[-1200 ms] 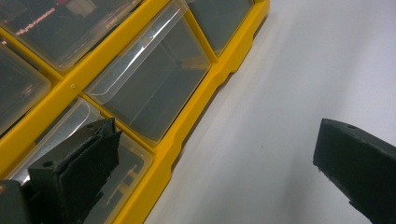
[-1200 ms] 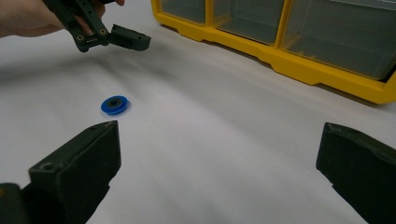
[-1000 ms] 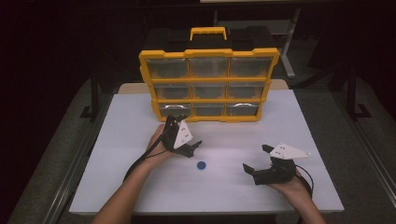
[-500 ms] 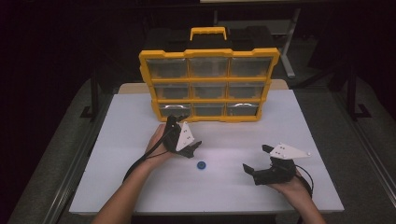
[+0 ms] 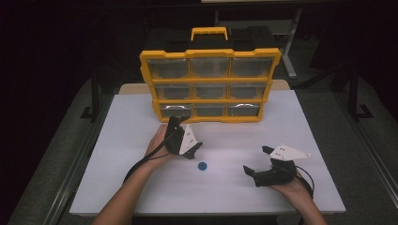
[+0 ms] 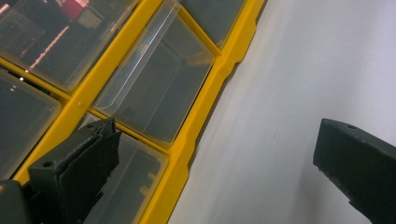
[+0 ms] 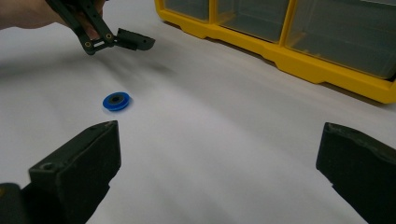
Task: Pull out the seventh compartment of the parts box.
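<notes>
On the white table (image 5: pixel 141 187), both tools gape: left tool (image 5: pixel 184 138), right tool (image 5: pixel 263 161).

Your table (image 5: pixel 141 187) sits in a pool of light from above while everything around it falls off into near black, so the high view looks dim and a little soft and grainy. You get a brighter patch on the white surface just around the blue ring (image 5: pixel 202 166). In the left gripper view, glare streaks the clear drawer fronts of the yellow organizer (image 6: pixel 196 135), and the near jaws are out of focus. In the right gripper view, your left gripper (image 7: pixel 122 41) casts a soft smeared shadow on the table, and the far edges blur.
</notes>
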A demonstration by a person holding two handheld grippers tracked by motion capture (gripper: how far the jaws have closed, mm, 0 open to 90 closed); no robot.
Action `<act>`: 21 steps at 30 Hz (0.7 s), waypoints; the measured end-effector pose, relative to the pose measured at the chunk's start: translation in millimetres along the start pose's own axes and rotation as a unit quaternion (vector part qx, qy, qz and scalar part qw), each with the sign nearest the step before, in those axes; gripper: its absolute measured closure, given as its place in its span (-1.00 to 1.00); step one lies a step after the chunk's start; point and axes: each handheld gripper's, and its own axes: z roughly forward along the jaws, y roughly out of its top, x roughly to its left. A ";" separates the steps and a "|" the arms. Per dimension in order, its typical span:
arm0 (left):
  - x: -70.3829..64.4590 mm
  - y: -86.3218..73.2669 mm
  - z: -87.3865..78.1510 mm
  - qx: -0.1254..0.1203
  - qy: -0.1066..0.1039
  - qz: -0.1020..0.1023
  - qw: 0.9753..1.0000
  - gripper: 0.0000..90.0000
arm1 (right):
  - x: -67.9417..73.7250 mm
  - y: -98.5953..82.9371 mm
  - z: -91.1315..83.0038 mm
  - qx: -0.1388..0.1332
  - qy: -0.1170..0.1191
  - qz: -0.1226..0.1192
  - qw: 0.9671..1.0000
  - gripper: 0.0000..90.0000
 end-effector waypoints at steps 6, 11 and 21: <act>-0.3 0.3 0.0 0.002 0.005 0.009 1.000 -1.00 | 1.9 -1.2 3.2 0.011 0.000 -0.011 1.000 -1.00; 0.4 -0.1 -0.4 0.004 0.006 0.015 1.000 -1.00 | 0.1 -2.0 3.1 0.009 0.000 -0.004 1.000 -1.00; -1.0 1.0 -1.1 0.005 0.017 0.042 0.999 -1.00 | 0.0 -2.7 3.4 0.007 0.002 -0.003 1.000 -1.00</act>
